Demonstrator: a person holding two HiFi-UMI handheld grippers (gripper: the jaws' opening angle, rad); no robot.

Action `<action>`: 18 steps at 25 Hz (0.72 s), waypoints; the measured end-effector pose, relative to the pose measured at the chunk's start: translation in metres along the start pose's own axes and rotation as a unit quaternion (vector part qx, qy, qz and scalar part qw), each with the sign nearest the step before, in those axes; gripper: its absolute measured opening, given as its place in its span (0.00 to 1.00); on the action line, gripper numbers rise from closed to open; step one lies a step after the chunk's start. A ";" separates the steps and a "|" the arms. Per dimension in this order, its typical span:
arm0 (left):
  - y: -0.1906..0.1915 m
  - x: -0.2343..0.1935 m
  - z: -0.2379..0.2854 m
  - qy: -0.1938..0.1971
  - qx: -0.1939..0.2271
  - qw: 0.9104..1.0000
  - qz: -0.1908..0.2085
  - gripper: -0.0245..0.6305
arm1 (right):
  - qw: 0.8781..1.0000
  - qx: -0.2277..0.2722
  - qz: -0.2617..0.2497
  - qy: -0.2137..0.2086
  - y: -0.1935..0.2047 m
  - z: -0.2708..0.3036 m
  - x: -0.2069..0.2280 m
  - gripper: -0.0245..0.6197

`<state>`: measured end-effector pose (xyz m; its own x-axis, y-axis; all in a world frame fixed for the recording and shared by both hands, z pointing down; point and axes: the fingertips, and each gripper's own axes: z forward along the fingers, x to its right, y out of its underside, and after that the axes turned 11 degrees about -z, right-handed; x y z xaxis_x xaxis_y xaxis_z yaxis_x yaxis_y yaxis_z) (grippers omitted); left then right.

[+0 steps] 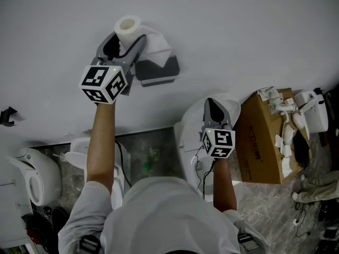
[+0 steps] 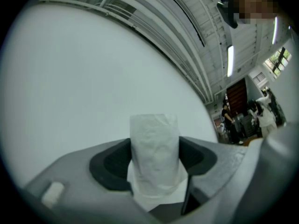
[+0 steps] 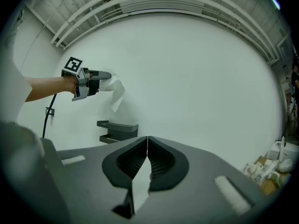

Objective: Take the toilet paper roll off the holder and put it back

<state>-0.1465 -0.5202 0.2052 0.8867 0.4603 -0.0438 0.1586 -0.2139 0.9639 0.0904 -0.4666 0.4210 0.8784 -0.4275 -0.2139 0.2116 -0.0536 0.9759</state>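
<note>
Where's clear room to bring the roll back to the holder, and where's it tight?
Bare wall lies right of the holder and above it; the holder itself looks empty. In the head view, the roll in the left tongs sits just upper-left of it. Crowded on the floor below: cardboard box, toilets.

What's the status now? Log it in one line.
left gripper: shut on toilet paper roll, clear above holder | right gripper: shut, empty | stage: roll off, not yet returned
</note>
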 end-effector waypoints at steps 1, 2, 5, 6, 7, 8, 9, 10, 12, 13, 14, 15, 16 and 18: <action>0.005 -0.001 0.002 0.000 -0.003 1.000 -0.002 0.50 | 1.000 -0.002 0.000 0.000 0.002 0.001 0.001 0.05; 0.011 -0.002 0.003 0.000 -0.007 1.000 -0.004 0.50 | 1.000 -0.003 0.001 0.001 0.003 0.001 0.002 0.05; 0.028 -0.004 0.006 -0.001 -0.018 1.000 -0.010 0.50 | 1.000 -0.008 0.002 0.001 0.007 0.003 0.004 0.05; 0.034 -0.004 0.007 -0.001 -0.022 1.000 -0.012 0.50 | 1.000 -0.009 0.002 0.000 0.008 0.004 0.004 0.05; 0.040 -0.005 0.007 -0.002 -0.026 1.000 -0.015 0.50 | 1.000 -0.010 0.002 0.000 0.010 0.004 0.004 0.05; 0.045 -0.007 0.007 -0.003 -0.030 0.999 -0.017 0.50 | 1.000 -0.011 0.003 -0.001 0.010 0.005 0.003 0.05; 0.051 -0.008 0.008 -0.004 -0.034 0.999 -0.020 0.50 | 1.000 -0.012 0.003 -0.001 0.011 0.006 0.003 0.05; 0.057 -0.010 0.009 -0.005 -0.038 0.999 -0.021 0.50 | 1.000 -0.013 0.003 -0.001 0.012 0.007 0.003 0.05; 0.069 -0.012 0.010 -0.007 -0.047 0.999 -0.024 0.50 | 1.000 -0.015 0.004 -0.001 0.014 0.008 0.003 0.05; 0.075 -0.013 0.010 -0.007 -0.051 0.998 -0.026 0.50 | 1.000 -0.017 0.005 -0.001 0.016 0.008 0.004 0.05; 0.080 -0.013 0.011 -0.008 -0.055 0.998 -0.027 0.50 | 1.000 -0.018 0.005 -0.001 0.017 0.008 0.005 0.05; 0.084 -0.014 0.011 -0.009 -0.059 0.998 -0.029 0.50 | 1.000 -0.020 0.005 0.000 0.018 0.008 0.005 0.05; 0.089 -0.015 0.012 -0.010 -0.062 0.998 -0.032 0.50 | 1.000 -0.022 0.006 0.000 0.019 0.008 0.006 0.05; 0.097 -0.017 0.012 -0.012 -0.067 0.997 -0.036 0.50 | 1.000 -0.025 0.006 0.000 0.022 0.008 0.007 0.05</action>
<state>-0.1411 -0.5591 0.2963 0.8857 0.4489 -0.1186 0.1641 -0.0638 0.9844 0.0974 -0.4779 0.4414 0.8808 -0.4285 -0.2016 0.2216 -0.0032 0.9751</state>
